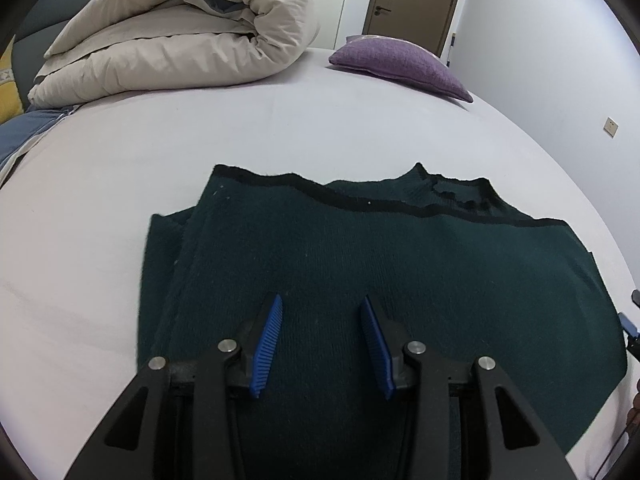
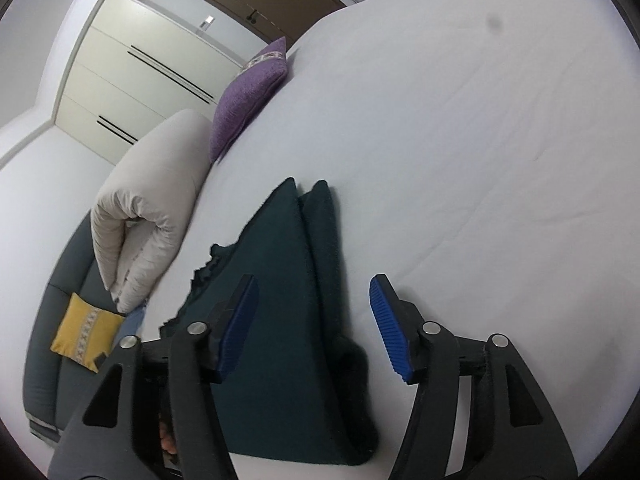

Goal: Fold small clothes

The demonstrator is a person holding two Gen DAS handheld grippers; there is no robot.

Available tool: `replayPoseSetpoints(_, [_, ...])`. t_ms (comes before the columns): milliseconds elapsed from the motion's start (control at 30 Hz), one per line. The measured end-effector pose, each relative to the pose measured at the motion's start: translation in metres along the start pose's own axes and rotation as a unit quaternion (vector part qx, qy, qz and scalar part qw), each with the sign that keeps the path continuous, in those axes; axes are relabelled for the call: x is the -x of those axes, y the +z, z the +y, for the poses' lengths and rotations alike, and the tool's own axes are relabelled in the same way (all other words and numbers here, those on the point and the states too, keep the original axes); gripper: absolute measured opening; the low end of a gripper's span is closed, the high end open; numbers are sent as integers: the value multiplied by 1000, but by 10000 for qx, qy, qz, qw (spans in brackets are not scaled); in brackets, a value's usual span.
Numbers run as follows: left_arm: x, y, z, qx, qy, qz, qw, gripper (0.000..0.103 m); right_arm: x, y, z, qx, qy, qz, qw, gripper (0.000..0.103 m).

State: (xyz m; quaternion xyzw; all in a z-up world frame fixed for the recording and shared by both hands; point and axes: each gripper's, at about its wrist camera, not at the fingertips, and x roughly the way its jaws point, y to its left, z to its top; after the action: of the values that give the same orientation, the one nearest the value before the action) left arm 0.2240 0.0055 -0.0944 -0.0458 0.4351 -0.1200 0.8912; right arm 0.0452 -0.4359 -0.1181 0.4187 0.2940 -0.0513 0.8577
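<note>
The dark green knit sweater lies folded flat on the bed, well short of the rolled beige duvet beyond it. It looks soft, limp and thick, light enough but liable to sag and unfold, so I'd pinch through all layers at a corner or folded edge. The left hand-held gripper hovers over it, jaws apart and empty. The right hand-held gripper stands wider, holding nothing.

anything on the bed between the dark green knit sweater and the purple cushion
Nothing: in the left wrist view only bare pale sheet lies between the folded dark green knit sweater and the purple textured cushion.
</note>
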Motion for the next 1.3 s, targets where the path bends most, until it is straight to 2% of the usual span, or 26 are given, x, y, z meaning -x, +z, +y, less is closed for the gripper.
replayPoseSetpoints(33, [7, -2, -1, 36, -43, -4, 10000, 45, 3, 0, -3, -14, -5, 21, 10000, 61])
replayPoseSetpoints(167, [36, -14, -16, 160, -665, -33, 9976, 45, 5, -5, -17, -179, -7, 280, 9994, 61])
replayPoseSetpoints(333, [46, -30, -43, 283, -1285, 195, 9911, 45, 7, -15, -18, -256, 219, 447, 9984, 61])
replayPoseSetpoints(400, [44, -33, -52, 231, -1329, 263, 9905, 45, 3, -18, -14, -251, 324, 614, 9973, 61])
replayPoseSetpoints(500, [36, -35, -61, 164, -1337, 406, 9901, 46, -5, -21, -5, -76, 170, 798, 9966, 61])
replayPoseSetpoints(733, [22, -40, -54, 322, -1438, 561, 9875, 46, -23, -20, 12, -97, -10, 1216, 9925, 60])
replayPoseSetpoints(933, [20, -40, -51, 362, -1509, 598, 9861, 46, -37, -23, 13, -331, 224, 1481, 9882, 39])
replayPoseSetpoints(1000, [19, -39, -47, 458, -1602, 618, 9841, 46, -40, -25, 7, -467, 257, 1493, 9874, 24])
replayPoseSetpoints(1133, [19, -39, -46, 508, -1666, 647, 9826, 45, -39, -29, 3, -536, 347, 1423, 9878, 19])
replayPoseSetpoints(1300, [17, -39, -47, 510, -1644, 646, 9829, 45, -37, -32, 25, -70, -98, 1212, 9925, 17])
